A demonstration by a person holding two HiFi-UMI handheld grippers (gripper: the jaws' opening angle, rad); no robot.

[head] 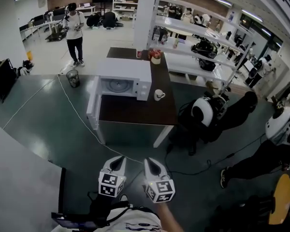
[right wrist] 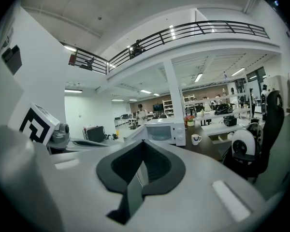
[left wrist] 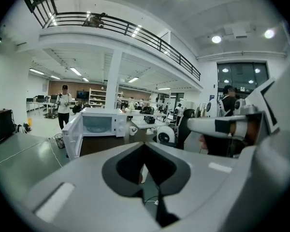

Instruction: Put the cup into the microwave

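Observation:
A white microwave (head: 122, 79) stands on a dark brown table (head: 135, 111) with its door (head: 93, 103) swung open to the left. The white cup (head: 158, 95) sits on the table just right of the microwave. Both grippers hang low and well short of the table: my left gripper (head: 119, 159) and my right gripper (head: 150, 161) are side by side, each shut with nothing between its jaws. The left gripper view shows my left gripper (left wrist: 145, 146), the microwave (left wrist: 99, 123) and the cup (left wrist: 133, 129) far ahead. Past my right gripper (right wrist: 144, 144), the right gripper view has the microwave (right wrist: 165, 131) and the cup (right wrist: 195, 139).
A cable (head: 82, 120) runs across the grey floor toward the table's left leg. A wire bin (head: 73, 78) stands left of the microwave. Round white machines and a dark chair (head: 207, 112) crowd the table's right side. A person (head: 75, 30) stands far behind. A flower pot (head: 155, 57) sits at the table's far end.

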